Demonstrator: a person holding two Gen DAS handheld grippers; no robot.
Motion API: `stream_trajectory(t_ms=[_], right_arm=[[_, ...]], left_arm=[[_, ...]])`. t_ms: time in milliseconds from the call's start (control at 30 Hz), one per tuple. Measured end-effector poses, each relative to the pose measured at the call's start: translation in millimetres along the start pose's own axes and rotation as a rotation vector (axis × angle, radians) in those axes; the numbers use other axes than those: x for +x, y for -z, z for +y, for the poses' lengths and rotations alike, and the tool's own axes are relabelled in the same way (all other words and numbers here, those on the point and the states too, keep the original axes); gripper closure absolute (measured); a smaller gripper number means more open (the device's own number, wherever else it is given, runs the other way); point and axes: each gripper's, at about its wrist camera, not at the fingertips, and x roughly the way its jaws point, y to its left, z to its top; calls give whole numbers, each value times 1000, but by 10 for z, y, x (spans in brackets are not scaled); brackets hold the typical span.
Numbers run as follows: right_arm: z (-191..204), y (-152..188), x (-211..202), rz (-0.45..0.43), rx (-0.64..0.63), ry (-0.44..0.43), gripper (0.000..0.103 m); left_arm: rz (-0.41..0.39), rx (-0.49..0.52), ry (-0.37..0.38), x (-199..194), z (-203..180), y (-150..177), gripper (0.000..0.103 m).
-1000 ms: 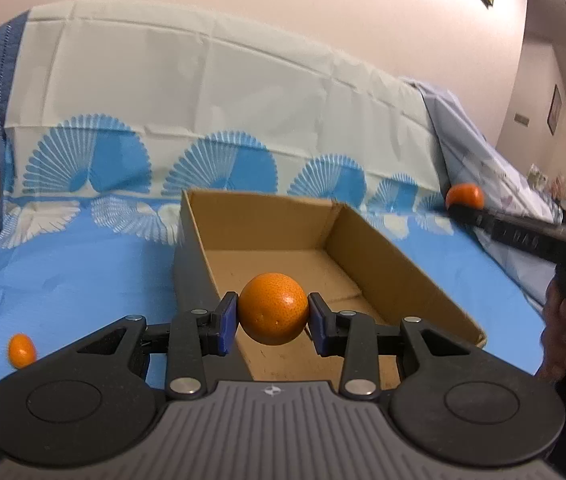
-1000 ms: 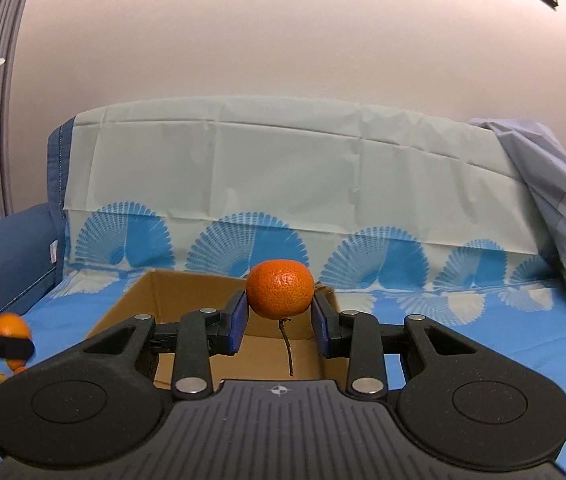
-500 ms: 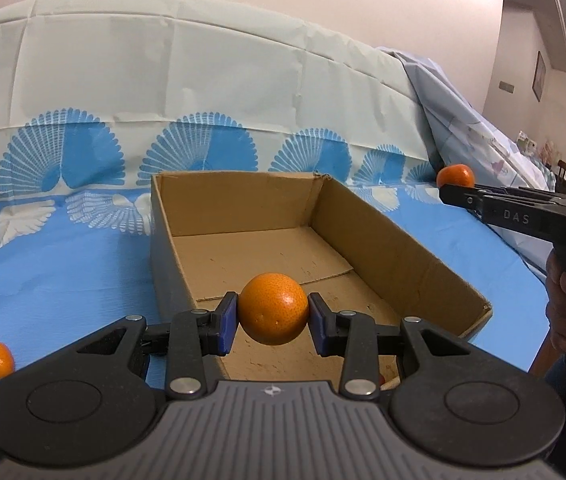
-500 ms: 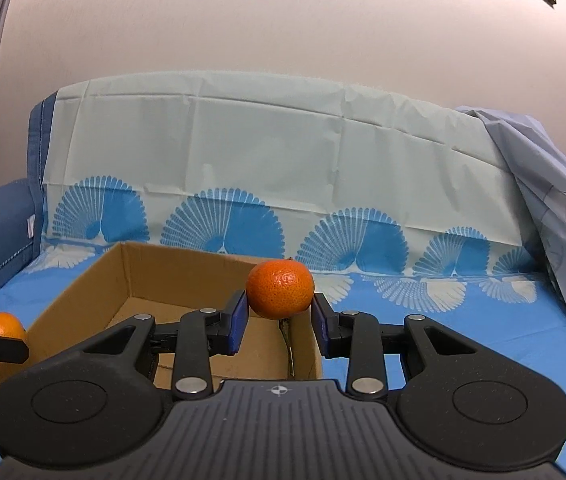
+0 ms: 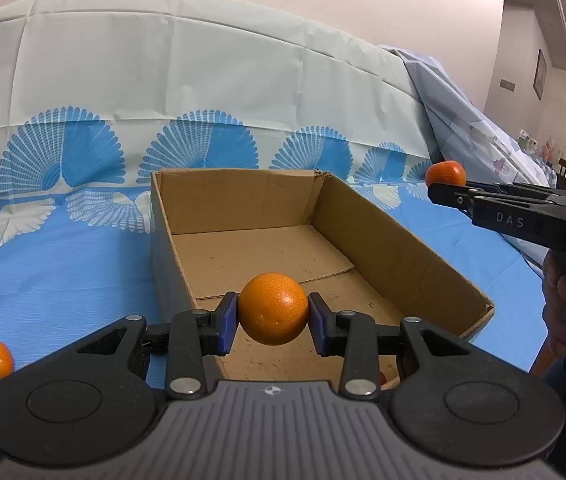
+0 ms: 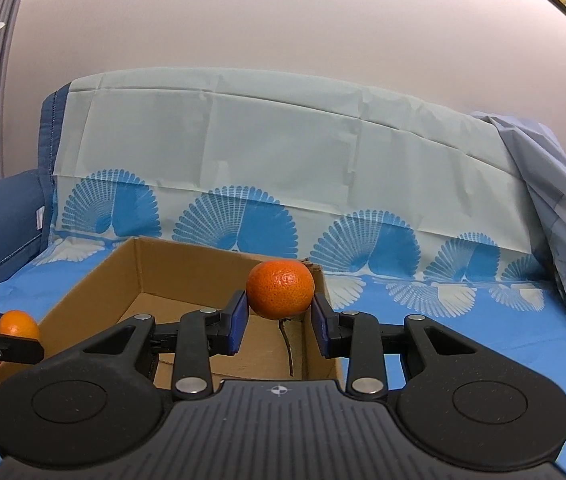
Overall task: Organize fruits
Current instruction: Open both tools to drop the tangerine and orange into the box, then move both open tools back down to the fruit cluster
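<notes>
Left gripper (image 5: 273, 322) clamped on an orange (image 5: 273, 308) above the cardboard box (image 5: 399, 248); right gripper (image 6: 279, 322) pinching a tangerine (image 6: 280, 289) high on its pads, over the box's right wall; likely to slip out onto the sheet (image 6: 463, 332)

The left wrist camera looked down into the cardboard box (image 5: 383, 240) from close by its near end. The right wrist camera faced it lower, from its right; both shared it.
</notes>
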Motion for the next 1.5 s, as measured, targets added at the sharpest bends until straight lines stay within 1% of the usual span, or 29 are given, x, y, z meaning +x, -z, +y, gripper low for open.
stream_trajectory(t_ms=[367,467,500,533,567,600,667,833,900,967,1033,1100,1200,1333,1500], right_arm=[[45,1,40,15,-26,-14,67],[44,14,89,47,-29,-31,66],[55,30,124,72,-30,-38,63],[74,46,169,102,-45,-28,55],[101,55,195,110,-63,-4,38],[114,64,212,114,-78,27,30],[81,78,267,142,-67,62,30],[-80,155,438,248,-18,152,27],[-127,217,523,312,-20,187,26],[-173,289,596,377,-25,213,26],[-230,353,654,430,-29,240,28],[-286,411,685,467,-33,260,32],[-357,446,650,463,-5,240,32],[-391,455,616,461,-11,268,35],[-448,429,595,460,10,288,36]], left_arm=[[12,27,6,74,-74,19,62],[16,25,14,89,-66,22,62],[23,21,18,101,-63,21,59],[39,17,25,120,-63,26,47],[51,12,18,138,-52,34,40],[47,12,-6,142,-47,35,35],[35,1,-45,133,-10,29,35],[41,-82,-118,141,174,6,35],[63,-102,-116,164,219,12,35],[94,-94,-105,200,206,28,35],[124,-64,-89,246,151,56,35],[132,-11,-83,264,57,90,34],[131,48,-96,274,-51,149,33],[126,62,-53,264,-108,182,33],[122,84,-43,272,-168,192,33]])
